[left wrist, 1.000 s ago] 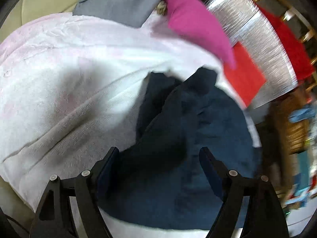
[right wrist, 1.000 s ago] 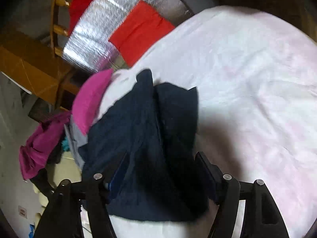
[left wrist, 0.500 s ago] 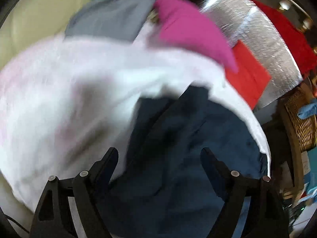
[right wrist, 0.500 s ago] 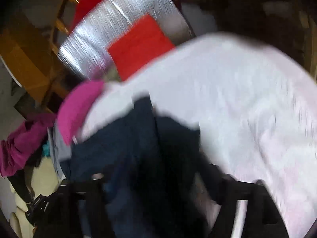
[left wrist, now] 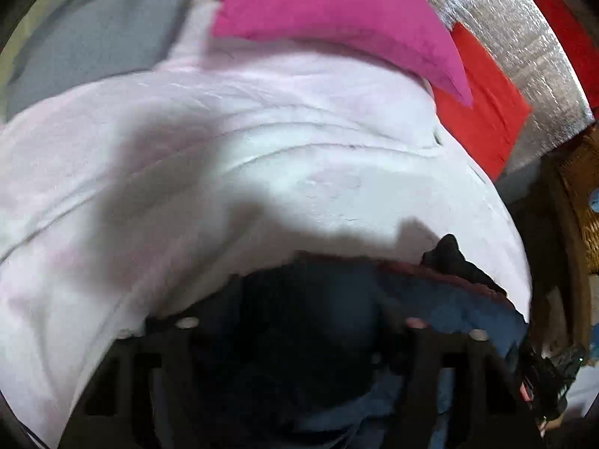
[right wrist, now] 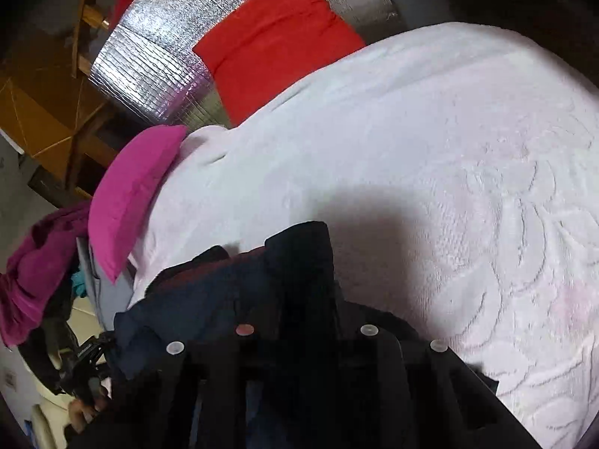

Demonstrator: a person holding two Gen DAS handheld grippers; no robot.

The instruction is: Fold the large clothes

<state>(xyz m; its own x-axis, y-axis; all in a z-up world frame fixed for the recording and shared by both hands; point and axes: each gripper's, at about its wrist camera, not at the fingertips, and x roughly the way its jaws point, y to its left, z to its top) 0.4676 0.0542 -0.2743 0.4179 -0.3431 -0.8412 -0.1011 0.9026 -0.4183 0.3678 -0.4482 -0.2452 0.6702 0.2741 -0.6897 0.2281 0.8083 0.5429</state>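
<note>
Now | left gripper (left wrist: 299,321) and right gripper (right wrist: 299,321) both clamped on navy garment (right wrist: 209,292) | garment at white bedspread's (right wrist: 430,172) edge | pink pillow (left wrist: 337,18) at far corner

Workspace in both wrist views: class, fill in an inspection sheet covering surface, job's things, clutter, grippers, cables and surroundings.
Surface: white blanket, embossed, with creases.
Job's things: navy garment bunched at the near edge.
Clutter: pink pillow, red cloth on foil mat, grey cloth, magenta cloth.
Grippers: left gripper and right gripper are both buried in navy fabric; fingers blurred, closure unclear.
Cables: nothing seen.
Surroundings: wicker basket, wooden frame.
</note>
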